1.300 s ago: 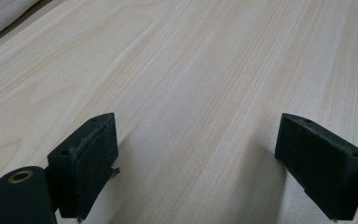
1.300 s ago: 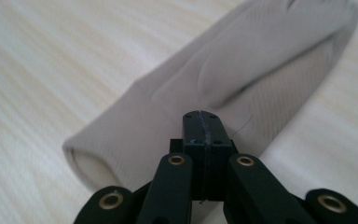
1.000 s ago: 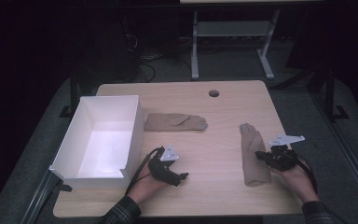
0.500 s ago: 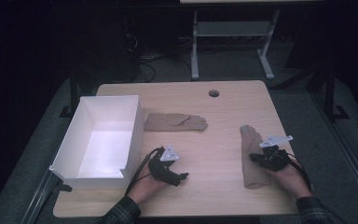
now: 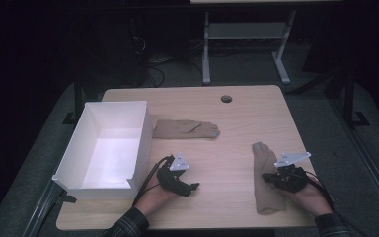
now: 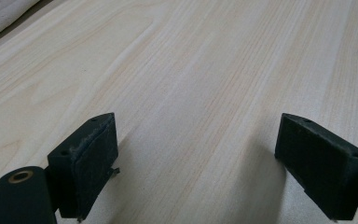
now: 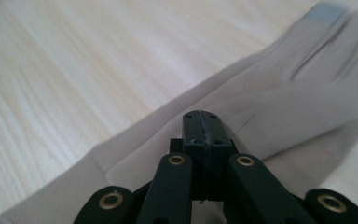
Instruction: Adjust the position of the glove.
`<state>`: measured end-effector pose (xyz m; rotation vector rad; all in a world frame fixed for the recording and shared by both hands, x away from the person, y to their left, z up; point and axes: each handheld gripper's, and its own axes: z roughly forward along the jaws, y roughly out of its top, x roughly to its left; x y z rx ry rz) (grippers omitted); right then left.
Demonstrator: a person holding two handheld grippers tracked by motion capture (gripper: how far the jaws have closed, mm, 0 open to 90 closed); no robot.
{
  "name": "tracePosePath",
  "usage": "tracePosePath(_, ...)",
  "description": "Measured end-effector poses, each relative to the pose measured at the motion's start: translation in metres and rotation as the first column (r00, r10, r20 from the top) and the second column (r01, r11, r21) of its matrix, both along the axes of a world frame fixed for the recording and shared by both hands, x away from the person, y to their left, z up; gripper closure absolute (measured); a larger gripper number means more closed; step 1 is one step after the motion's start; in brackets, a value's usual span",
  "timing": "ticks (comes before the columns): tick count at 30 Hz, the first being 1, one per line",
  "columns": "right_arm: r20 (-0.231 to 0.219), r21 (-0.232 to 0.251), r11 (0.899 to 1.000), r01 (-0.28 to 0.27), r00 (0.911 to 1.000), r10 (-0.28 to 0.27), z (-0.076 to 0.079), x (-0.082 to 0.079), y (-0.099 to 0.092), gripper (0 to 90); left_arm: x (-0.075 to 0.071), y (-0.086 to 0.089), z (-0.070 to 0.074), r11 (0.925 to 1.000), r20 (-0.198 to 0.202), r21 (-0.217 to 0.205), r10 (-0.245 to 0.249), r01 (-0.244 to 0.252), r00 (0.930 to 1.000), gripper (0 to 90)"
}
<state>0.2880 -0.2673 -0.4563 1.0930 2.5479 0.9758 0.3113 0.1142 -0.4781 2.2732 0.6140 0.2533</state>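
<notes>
Two beige gloves lie flat on the wooden table [image 5: 227, 143]. One glove [image 5: 185, 129] rests beside the white box, the other glove [image 5: 267, 200] lies lengthwise at the right. My right gripper [image 5: 267, 177] is shut and sits over the middle of that glove [image 7: 307, 93]. In the right gripper view the right gripper [image 7: 203, 119] has its jaws pressed together above the fabric; whether any cloth is pinched I cannot tell. My left gripper [image 5: 191, 187] rests near the front edge, and in the left gripper view the left gripper [image 6: 196, 158] stands open over bare wood.
An open white box [image 5: 140, 143] takes up the table's left side, close to my left hand. A round cable hole [image 5: 226, 98] sits at the back middle. Behind the table stand a metal frame and cables on a dark floor.
My right gripper has slid left from the glove's right edge onto the glove, still shut. The left gripper and both gloves have stayed where they were.
</notes>
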Motion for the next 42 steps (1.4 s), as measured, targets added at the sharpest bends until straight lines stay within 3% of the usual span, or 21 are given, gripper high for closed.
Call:
tracePosePath(2,0.005,0.014,1.0,0.012,0.9999,-0.012,0.002,0.001,-0.002,89.5,0.0,0.0,0.0,1.0,0.0,-0.002,0.001,-0.001,1.0,12.2)
tracePosePath(3,0.044,0.042,0.998,0.043,0.998,-0.045,0.008,0.005,-0.008,86.4,0.0,0.0,0.0,1.0,-0.001,-0.008,0.003,-0.003,1.0,12.2)
tracePosePath(6,0.062,0.053,0.996,0.076,0.9949,-0.08,0.011,0.009,-0.014,84.6,0.0,0.0,0.0,1.0,0.0,-0.006,0.003,-0.003,1.0,12.2)
tracePosePath(7,0.074,0.064,0.99,0.123,0.9891,-0.127,0.012,0.016,-0.023,82.2,0.0,0.0,0.0,1.0,0.0,-0.007,0.003,-0.003,1.0,12.2)
tracePosePath(11,0.088,0.069,0.983,0.171,0.9802,-0.177,0.01,0.027,-0.035,76.5,0.0,0.0,0.0,1.0,0.0,-0.006,0.003,-0.003,1.0,12.2)
tracePosePath(12,0.094,0.068,0.976,0.209,0.9721,-0.215,0.007,0.033,-0.041,72.6,0.0,0.0,0.0,1.0,0.0,-0.006,0.002,-0.002,1.0,12.2)
tracePosePath(13,0.094,0.068,0.976,0.209,0.9721,-0.215,0.007,0.033,-0.041,72.6,0.0,0.0,0.0,1.0,0.0,-0.006,0.002,-0.002,1.0,12.2)
tracePosePath(14,0.109,0.057,0.967,0.249,0.9611,-0.254,0.003,0.037,-0.044,64.2,0.001,0.0,0.0,1.0,0.007,-0.001,-0.002,0.002,1.0,12.2)
tracePosePath(15,0.109,0.057,0.967,0.249,0.9611,-0.254,0.003,0.037,-0.044,64.2,0.001,0.0,0.0,1.0,0.007,-0.001,-0.002,0.002,1.0,12.2)
tracePosePath(16,0.11,0.057,0.959,0.279,0.9526,-0.284,-0.002,0.042,-0.049,56.1,0.001,-0.001,0.0,1.0,0.007,-0.002,-0.001,0.001,1.0,12.2)
tracePosePath(22,0.126,0.038,0.93,0.365,0.9219,-0.367,-0.012,0.052,-0.057,40.0,0.0,-0.001,0.0,1.0,0.001,-0.004,0.003,-0.003,1.0,12.3)
tracePosePath(26,0.107,0.012,0.921,0.389,0.9155,-0.388,-0.021,0.054,-0.061,32.4,0.0,-0.001,0.0,1.0,0.001,-0.004,0.002,-0.002,1.0,12.3)
tracePosePath(28,0.101,0.044,0.91,0.412,0.9045,-0.414,-0.024,0.055,-0.067,27.8,0.0,-0.001,0.0,1.0,0.001,-0.003,0.002,-0.002,1.0,12.3)
tracePosePath(34,0.11,0.056,0.911,0.409,0.9042,-0.413,-0.027,0.054,-0.068,21.9,0.002,-0.001,0.001,0.9999,0.004,0.0,0.011,-0.011,0.9999,15.0)
tracePosePath(42,0.108,0.055,0.913,0.404,0.9067,-0.408,-0.027,0.054,-0.068,20.6,0.009,-0.003,0.011,0.9976,0.009,0.029,0.063,-0.063,0.998,49.1)
